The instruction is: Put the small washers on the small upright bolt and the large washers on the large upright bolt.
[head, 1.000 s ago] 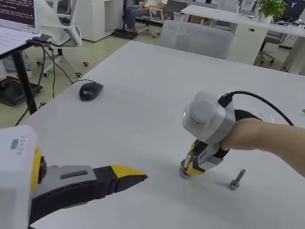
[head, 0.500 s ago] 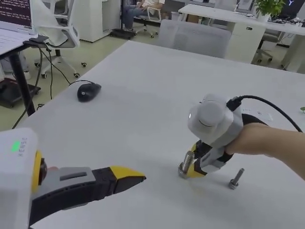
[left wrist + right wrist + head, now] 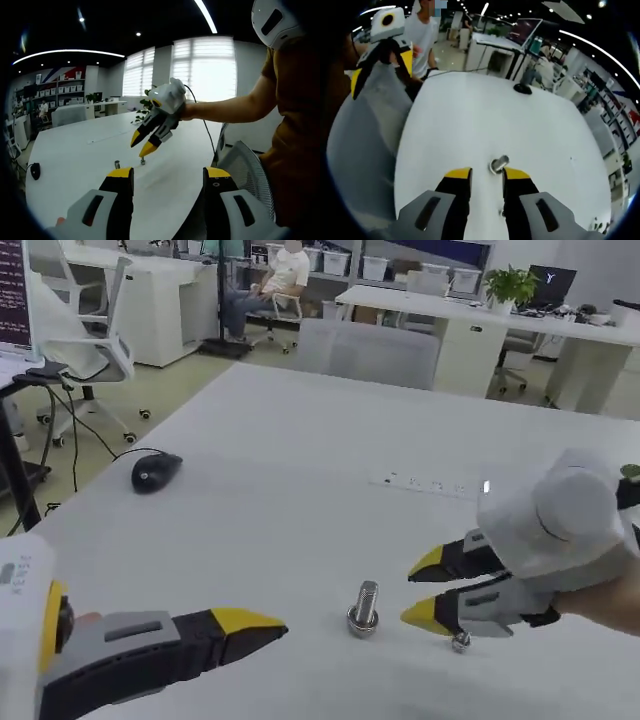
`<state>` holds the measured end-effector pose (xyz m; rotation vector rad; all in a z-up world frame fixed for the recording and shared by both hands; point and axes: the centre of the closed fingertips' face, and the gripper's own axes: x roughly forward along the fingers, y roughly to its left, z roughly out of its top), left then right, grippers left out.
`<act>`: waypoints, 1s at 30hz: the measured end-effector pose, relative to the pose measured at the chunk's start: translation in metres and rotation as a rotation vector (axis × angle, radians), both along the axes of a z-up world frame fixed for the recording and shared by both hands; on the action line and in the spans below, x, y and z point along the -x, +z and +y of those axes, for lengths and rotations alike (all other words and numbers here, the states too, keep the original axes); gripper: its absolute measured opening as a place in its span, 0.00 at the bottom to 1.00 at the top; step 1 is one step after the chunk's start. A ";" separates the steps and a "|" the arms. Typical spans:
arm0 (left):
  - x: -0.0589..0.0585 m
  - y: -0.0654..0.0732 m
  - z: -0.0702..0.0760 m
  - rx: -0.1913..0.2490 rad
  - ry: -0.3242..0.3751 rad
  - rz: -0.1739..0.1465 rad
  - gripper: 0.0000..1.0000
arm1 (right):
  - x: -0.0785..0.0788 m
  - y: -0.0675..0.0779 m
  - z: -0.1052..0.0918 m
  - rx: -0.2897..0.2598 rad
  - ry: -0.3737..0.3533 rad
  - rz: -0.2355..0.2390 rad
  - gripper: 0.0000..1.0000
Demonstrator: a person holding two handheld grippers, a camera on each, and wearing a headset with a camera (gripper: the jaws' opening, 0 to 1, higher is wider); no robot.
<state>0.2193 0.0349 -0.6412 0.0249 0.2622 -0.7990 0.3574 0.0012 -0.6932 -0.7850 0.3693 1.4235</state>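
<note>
Steel large bolt (image 3: 364,606) upright on table (image 3: 300,470), washers (image 3: 361,622) apparently at its base; small bolt (image 3: 461,642) at its 4 o'clock. Right gripper (image 3: 412,592) at 3 o'clock, jaws apart, empty; left gripper (image 3: 169,172) jaws wide. Judgement: lift clear, avoid clipping small bolt.
</note>
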 end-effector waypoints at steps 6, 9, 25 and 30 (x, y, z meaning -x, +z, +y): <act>0.002 -0.005 -0.008 0.005 -0.024 0.016 0.55 | 0.039 0.013 -0.031 -0.157 -0.040 0.045 0.25; 0.002 -0.012 -0.010 -0.004 -0.026 0.030 0.55 | 0.053 0.004 -0.047 -0.157 -0.048 0.057 0.25; 0.013 -0.021 -0.016 -0.011 -0.056 0.066 0.55 | 0.091 -0.009 -0.110 -0.458 -0.257 0.243 0.36; 0.016 -0.015 -0.018 -0.011 -0.061 0.055 0.55 | 0.097 0.002 -0.121 -0.502 -0.292 0.225 0.43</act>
